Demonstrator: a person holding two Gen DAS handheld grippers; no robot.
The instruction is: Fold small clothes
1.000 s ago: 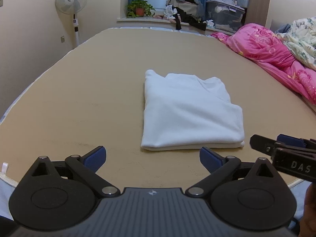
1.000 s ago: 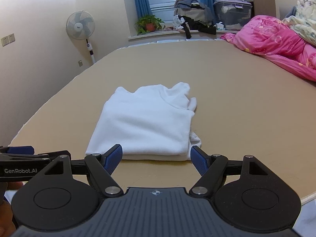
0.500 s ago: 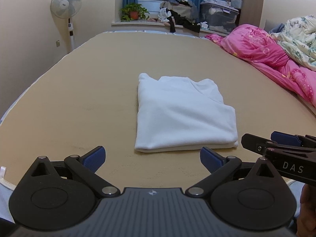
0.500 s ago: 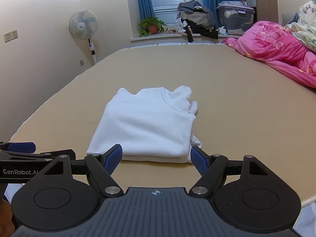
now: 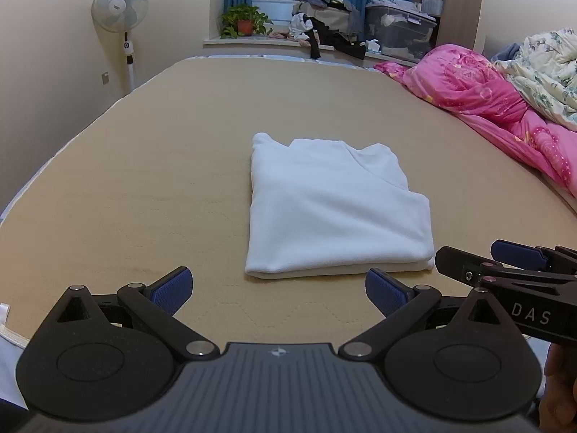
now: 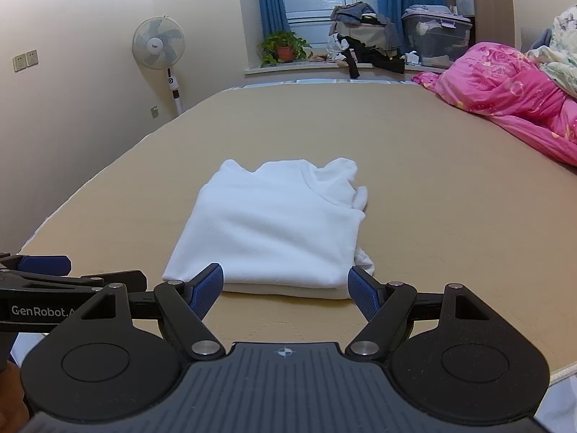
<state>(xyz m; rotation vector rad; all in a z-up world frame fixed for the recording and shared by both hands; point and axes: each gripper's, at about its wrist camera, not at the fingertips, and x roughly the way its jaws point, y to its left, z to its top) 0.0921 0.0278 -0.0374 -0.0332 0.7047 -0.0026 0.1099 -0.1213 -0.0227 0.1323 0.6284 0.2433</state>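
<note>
A white garment (image 5: 335, 213) lies folded into a flat rectangle on the tan mattress (image 5: 144, 180); it also shows in the right wrist view (image 6: 274, 227). My left gripper (image 5: 277, 290) is open and empty, just short of the garment's near edge. My right gripper (image 6: 286, 288) is open and empty, its blue fingertips (image 6: 207, 285) at the garment's near edge without holding it. The right gripper shows side-on in the left wrist view (image 5: 505, 270), and the left gripper shows in the right wrist view (image 6: 47, 281).
A pink quilt (image 5: 497, 108) and a floral blanket (image 5: 541, 65) lie along the mattress's right side. A standing fan (image 5: 120, 7) is by the left wall. A windowsill at the back holds a plant (image 5: 245, 21), clothes and a plastic bin (image 5: 400, 32).
Both grippers have drawn back and tilted up slightly; the folded garment sits a little farther off in both views. The garment itself has not moved.
</note>
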